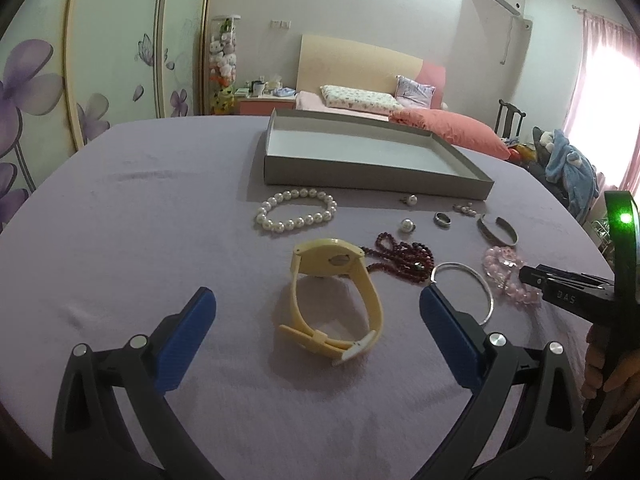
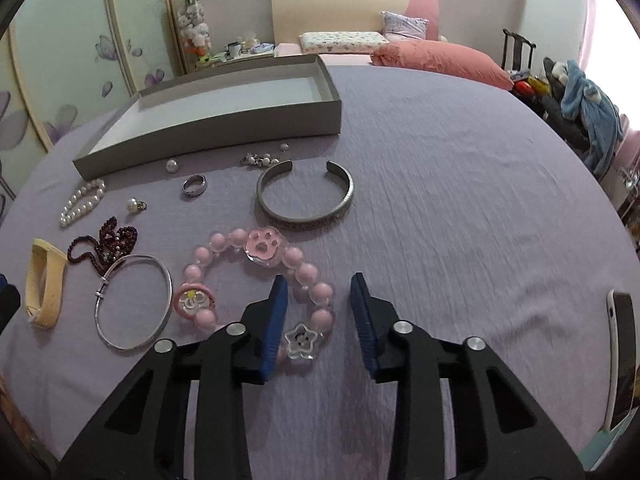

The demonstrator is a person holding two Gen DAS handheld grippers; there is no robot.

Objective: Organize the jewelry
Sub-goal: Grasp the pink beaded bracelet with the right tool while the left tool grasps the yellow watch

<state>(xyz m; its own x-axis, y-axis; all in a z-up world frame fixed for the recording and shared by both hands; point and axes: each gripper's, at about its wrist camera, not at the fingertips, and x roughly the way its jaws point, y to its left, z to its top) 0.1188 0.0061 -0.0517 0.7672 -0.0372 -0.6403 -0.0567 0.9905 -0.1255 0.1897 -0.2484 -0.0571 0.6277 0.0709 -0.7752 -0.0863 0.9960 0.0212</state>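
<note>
A bedroom: a bed (image 1: 360, 100) with a pale wooden headboard (image 2: 340, 6) and coral duvet (image 2: 440, 58) stands against the far wall. Sliding wardrobe doors (image 1: 100, 60) painted with purple flowers fill the left side. Pink curtains (image 1: 604, 80) glow with daylight at right, beside a dark chair (image 2: 518, 50)

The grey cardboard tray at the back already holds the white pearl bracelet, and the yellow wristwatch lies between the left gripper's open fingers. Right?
Not quite. In the left wrist view the grey cardboard tray is empty; the white pearl bracelet lies on the purple cloth in front of it. The yellow wristwatch does lie between the open left gripper fingers.
</note>
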